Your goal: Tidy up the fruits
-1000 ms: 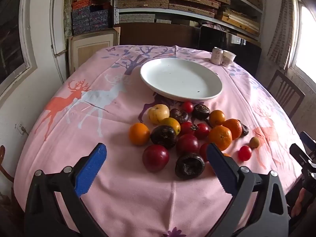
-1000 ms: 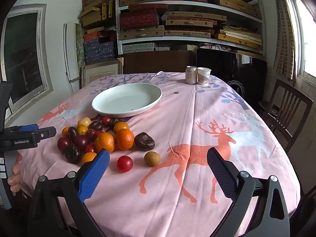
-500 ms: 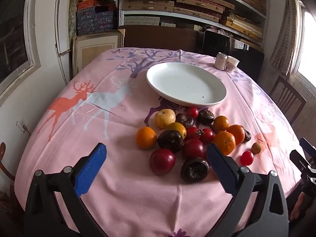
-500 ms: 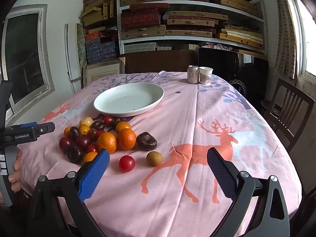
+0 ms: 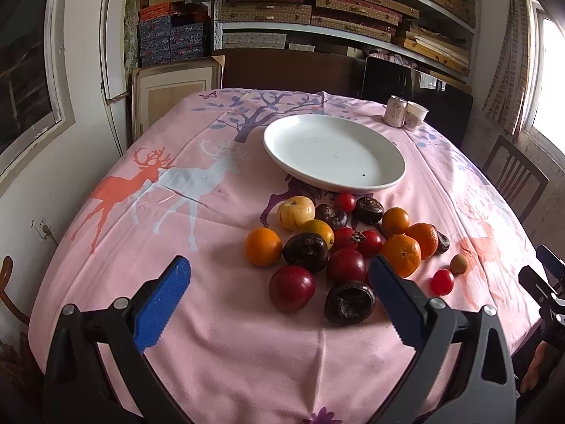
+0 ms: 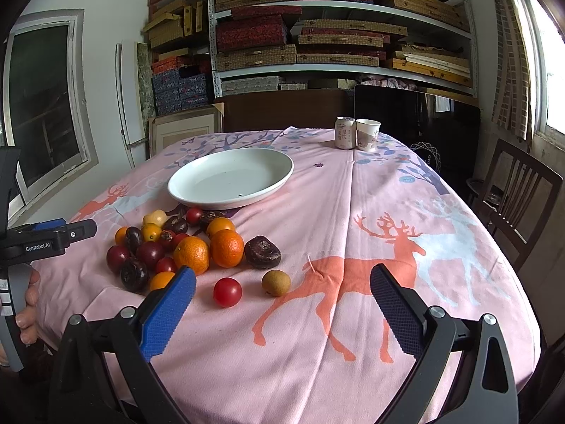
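Observation:
A heap of fruit (image 5: 339,243) lies on the pink deer tablecloth (image 5: 197,212): oranges, red plums, dark brown fruits, a yellow one and small red tomatoes. An empty white plate (image 5: 333,153) sits just behind it. My left gripper (image 5: 279,289) is open and empty, above the near edge with a red plum (image 5: 292,288) between its fingers' line. In the right wrist view the heap (image 6: 176,247) is at the left, the plate (image 6: 231,178) behind. My right gripper (image 6: 282,298) is open and empty, near a red tomato (image 6: 227,292) and a small brown fruit (image 6: 276,283).
A can (image 6: 345,133) and a paper cup (image 6: 368,134) stand at the table's far edge. A wooden chair (image 6: 519,194) is at the right. Shelves of boxes (image 6: 317,35) fill the back wall. The other gripper (image 6: 46,240) shows at the left edge.
My left gripper has drifted slightly left and back, so the fruit sits more to the right in its view. The right view has barely shifted.

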`<state>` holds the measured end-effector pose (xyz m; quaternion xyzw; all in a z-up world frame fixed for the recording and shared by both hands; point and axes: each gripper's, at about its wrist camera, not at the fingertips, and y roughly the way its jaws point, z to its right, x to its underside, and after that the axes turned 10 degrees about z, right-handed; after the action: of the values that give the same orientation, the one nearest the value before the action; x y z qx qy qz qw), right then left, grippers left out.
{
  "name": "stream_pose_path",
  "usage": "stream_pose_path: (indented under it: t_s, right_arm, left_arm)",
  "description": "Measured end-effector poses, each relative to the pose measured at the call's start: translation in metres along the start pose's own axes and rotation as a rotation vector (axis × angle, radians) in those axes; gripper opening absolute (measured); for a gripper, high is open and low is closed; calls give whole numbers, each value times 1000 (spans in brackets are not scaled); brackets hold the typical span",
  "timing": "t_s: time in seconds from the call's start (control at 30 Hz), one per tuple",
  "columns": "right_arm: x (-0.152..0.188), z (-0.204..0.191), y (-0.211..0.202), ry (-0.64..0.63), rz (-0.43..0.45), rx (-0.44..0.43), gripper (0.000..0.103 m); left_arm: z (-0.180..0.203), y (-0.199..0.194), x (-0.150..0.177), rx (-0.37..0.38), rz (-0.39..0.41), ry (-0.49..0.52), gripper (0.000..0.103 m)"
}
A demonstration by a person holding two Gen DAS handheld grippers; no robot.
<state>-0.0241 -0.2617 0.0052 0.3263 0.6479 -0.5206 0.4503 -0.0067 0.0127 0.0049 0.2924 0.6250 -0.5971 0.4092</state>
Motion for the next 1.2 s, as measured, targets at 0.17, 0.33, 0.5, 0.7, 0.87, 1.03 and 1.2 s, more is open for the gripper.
stream_pose_path:
  t_s: [0.17, 0.33, 0.5, 0.7, 0.87, 1.03, 1.2]
  right_arm:
    - [2, -5, -1, 3, 9, 3, 99]
    - [0, 3, -3, 9, 9, 1, 99]
    - [0, 5, -2, 11, 9, 2, 99]
    - [-1, 5, -3, 8, 8, -1, 99]
    - [-2, 5, -3, 9, 8, 0, 99]
    - [-2, 5, -3, 5, 7, -1, 99]
    - [-3, 5, -3, 5, 6, -1, 99]
  left_arm:
    - [0, -2, 0, -1, 5, 8, 99]
    - [1, -6, 0, -3, 12, 13, 99]
    - [2, -8, 0, -1, 14, 18, 99]
    - [3, -13, 0, -6, 27, 24, 99]
    - [3, -14, -1, -7, 29, 28, 99]
    - [3, -15, -1, -4, 23, 22, 99]
    - [2, -15, -1, -5, 22, 21, 99]
